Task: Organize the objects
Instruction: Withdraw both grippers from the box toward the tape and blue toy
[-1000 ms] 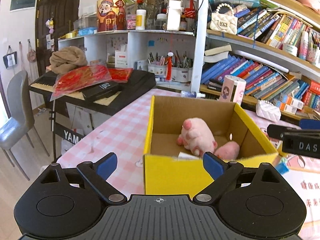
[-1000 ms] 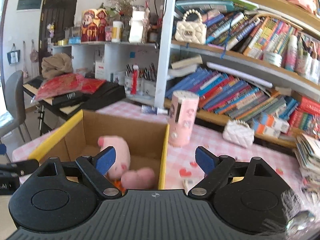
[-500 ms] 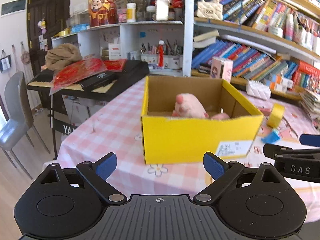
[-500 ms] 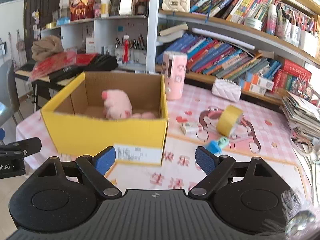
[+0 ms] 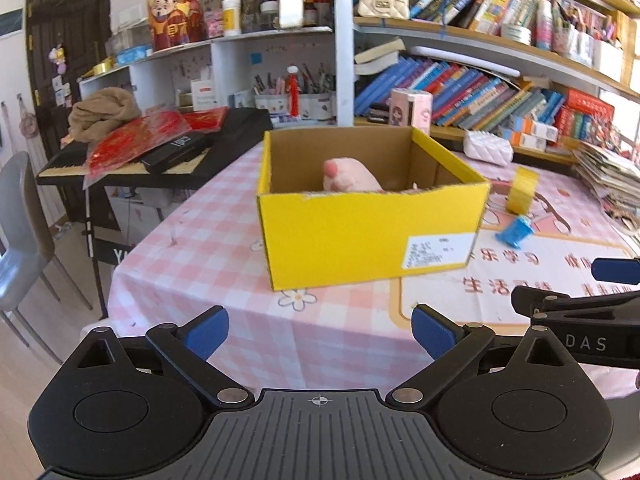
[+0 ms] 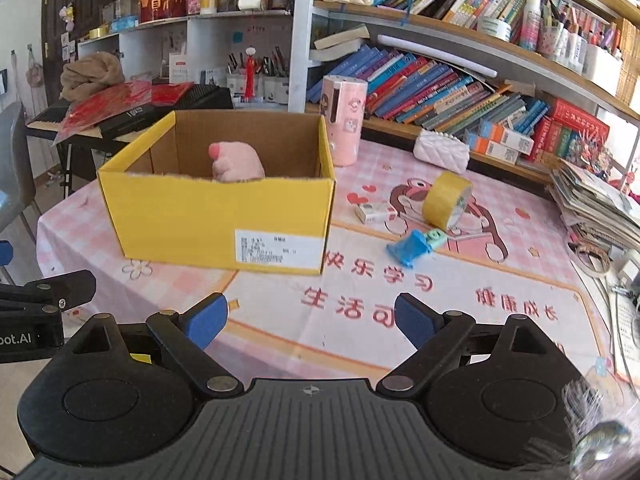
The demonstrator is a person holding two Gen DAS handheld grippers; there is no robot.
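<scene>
A yellow cardboard box (image 5: 368, 236) stands on the pink checked table; it also shows in the right wrist view (image 6: 224, 220). A pink plush toy (image 5: 352, 176) sits inside it, also seen in the right wrist view (image 6: 236, 164). My left gripper (image 5: 320, 332) is open and empty, well back from the box near the table's front edge. My right gripper (image 6: 306, 320) is open and empty, over the printed mat in front of the box. A yellow tape roll (image 6: 446, 200), a blue clip (image 6: 414, 248) and a small white packet (image 6: 372, 212) lie right of the box.
A pink cylinder (image 6: 344, 120) and a white quilted purse (image 6: 440, 150) stand behind the box. A stack of papers (image 6: 596, 204) lies at the right edge. A keyboard (image 5: 160, 148) with red packets and a grey chair (image 5: 20, 248) are left. Bookshelves run along the back.
Both grippers have pulled back and away from the box, from right over it to the table's front. Both stay open and empty. The box and plush have not moved.
</scene>
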